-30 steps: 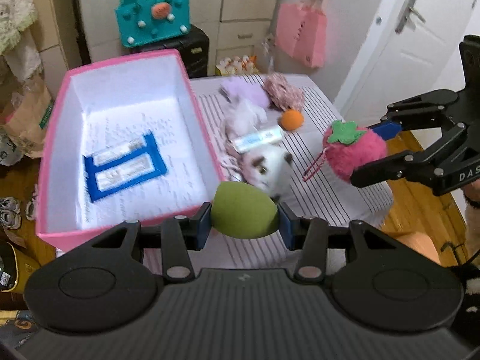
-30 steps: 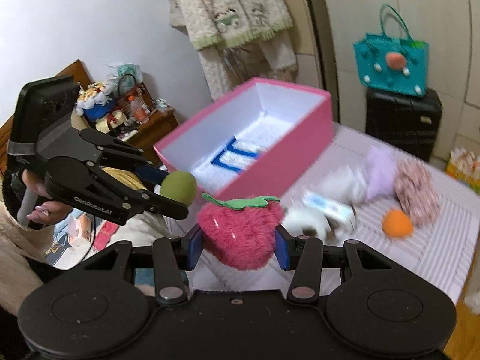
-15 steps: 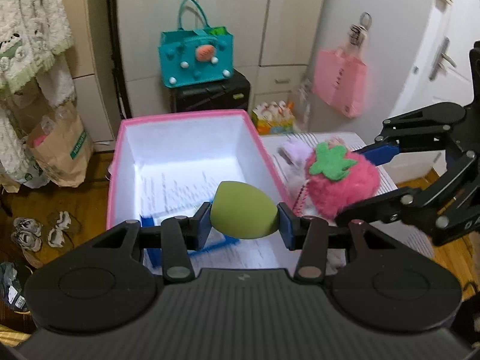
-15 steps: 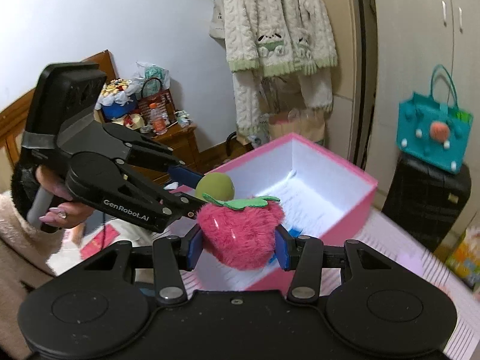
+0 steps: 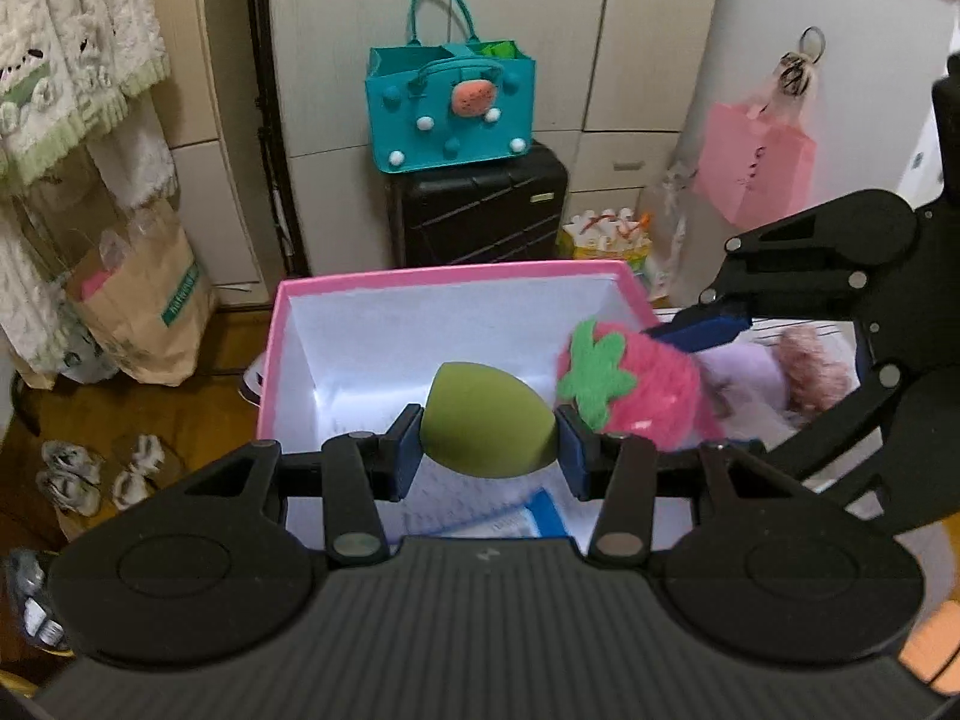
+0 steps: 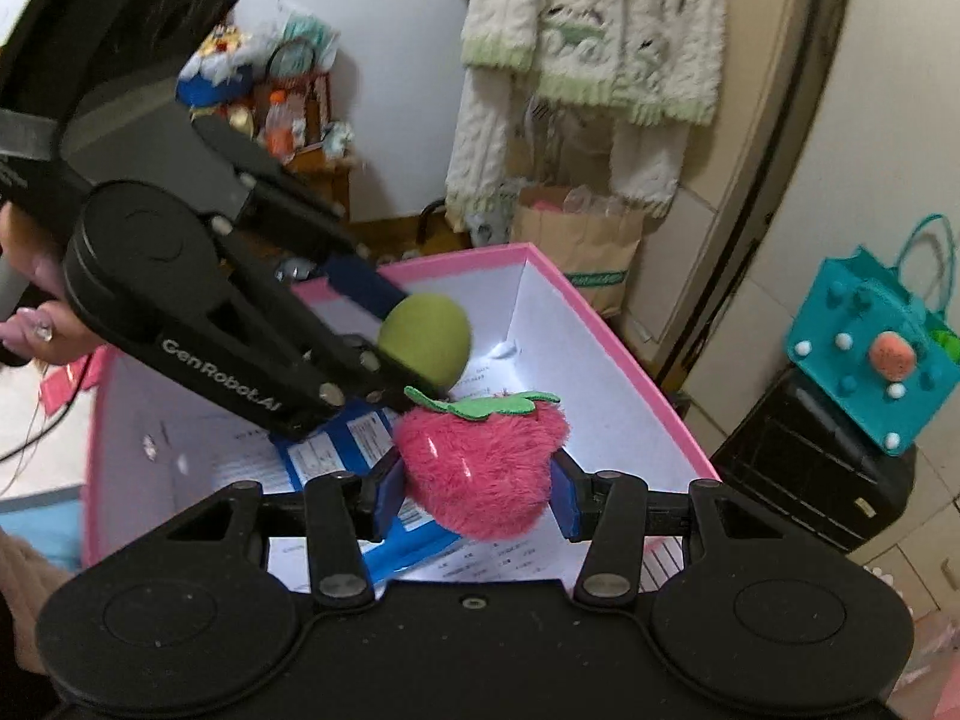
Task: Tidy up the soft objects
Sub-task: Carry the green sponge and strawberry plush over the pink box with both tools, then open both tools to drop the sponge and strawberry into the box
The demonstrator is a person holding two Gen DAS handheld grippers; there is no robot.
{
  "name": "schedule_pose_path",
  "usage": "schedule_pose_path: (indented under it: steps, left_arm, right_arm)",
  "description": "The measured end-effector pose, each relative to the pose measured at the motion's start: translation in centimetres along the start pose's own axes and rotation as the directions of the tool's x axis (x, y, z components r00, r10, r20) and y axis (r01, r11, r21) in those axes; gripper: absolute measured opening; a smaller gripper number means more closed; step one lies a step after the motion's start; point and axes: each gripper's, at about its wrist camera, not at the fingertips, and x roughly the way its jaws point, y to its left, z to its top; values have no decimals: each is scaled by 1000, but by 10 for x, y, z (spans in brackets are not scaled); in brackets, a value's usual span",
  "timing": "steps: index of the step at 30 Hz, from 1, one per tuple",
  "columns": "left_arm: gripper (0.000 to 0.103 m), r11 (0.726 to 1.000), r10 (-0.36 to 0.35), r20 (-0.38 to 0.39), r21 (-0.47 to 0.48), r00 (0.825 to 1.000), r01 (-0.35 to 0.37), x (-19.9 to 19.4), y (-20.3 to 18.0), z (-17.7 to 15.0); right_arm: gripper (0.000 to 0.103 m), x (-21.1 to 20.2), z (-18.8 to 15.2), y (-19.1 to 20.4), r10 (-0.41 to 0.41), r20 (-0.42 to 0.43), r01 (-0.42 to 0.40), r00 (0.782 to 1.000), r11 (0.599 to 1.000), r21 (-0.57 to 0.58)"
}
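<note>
The left tool (image 5: 487, 439) grips a green egg-shaped sponge (image 5: 485, 423) at frame centre, over the pink-rimmed box (image 5: 456, 273). The right tool (image 6: 474, 495) clamps a pink plush strawberry (image 6: 480, 462) between its blue pads (image 6: 387, 495), just right of the sponge, above the box's white floor.

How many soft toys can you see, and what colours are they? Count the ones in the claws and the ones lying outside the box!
Green: 1, the green sponge egg in the left claw
Pink: 1, the pink plush strawberry in the right claw
Lilac: 1, the lilac fluffy toy
Dusty pink: 1, the dusty pink fluffy toy
Total: 4
</note>
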Motion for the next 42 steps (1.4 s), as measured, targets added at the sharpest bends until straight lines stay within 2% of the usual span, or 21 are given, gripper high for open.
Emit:
schedule_pose_path:
  steps: [8, 12, 14, 16, 18, 20, 26, 29, 31, 34, 36, 38, 42]
  left_arm:
    - [45, 999, 33, -78, -20, 996, -34, 50, 17, 12]
    - [46, 996, 88, -99, 43, 991, -84, 66, 15, 15]
    - [47, 995, 87, -58, 63, 994, -83, 68, 15, 14]
    - [48, 998, 58, -40, 39, 997, -57, 67, 20, 14]
    - [48, 999, 30, -57, 19, 998, -29, 66, 21, 16]
    - [47, 999, 43, -94, 17, 995, -42, 69, 20, 18]
    - [48, 997, 77, -131, 1, 988, -77, 82, 20, 20]
    - [53, 996, 91, -134, 18, 987, -89, 84, 17, 20]
    - [57, 997, 81, -137, 31, 987, -78, 83, 16, 19]
    - [59, 998, 60, -133, 35, 989, -55, 75, 16, 17]
    - [62, 998, 48, -126, 44, 991, -43, 68, 14, 17]
    - [70, 998, 50, -107, 47, 993, -45, 57, 12, 16]
    - [73, 996, 60, -51, 66, 997, -56, 30, 10, 13]
  right_arm:
    - [54, 53, 8, -19, 4, -116, -7, 993, 1000, -29]
    - [54, 73, 11, -21, 6, -163, -16, 987, 998, -58]
    - [54, 80, 12, -23, 7, -179, -20, 984, 997, -71]
    - [54, 84, 10, -24, 22, -187, -37, 982, 996, -78]
    - [54, 87, 9, -23, 32, -187, -49, 982, 995, -88]
    - [54, 92, 11, -23, 27, -189, -48, 982, 993, -105]
    - [55, 95, 11, -20, -27, -217, -7, 976, 988, -153]
    - [59, 93, 10, -19, -33, -208, 1, 978, 988, -154]
    - [64, 91, 10, -18, -45, -191, 16, 981, 989, -147]
    - [65, 80, 7, -17, -48, -166, 25, 985, 991, -135]
    - [65, 70, 7, -18, -43, -144, 28, 989, 994, -109]
    - [65, 59, 7, -18, -37, -120, 29, 992, 997, -73]
    - [66, 33, 1, -18, -33, -74, 35, 997, 999, 19]
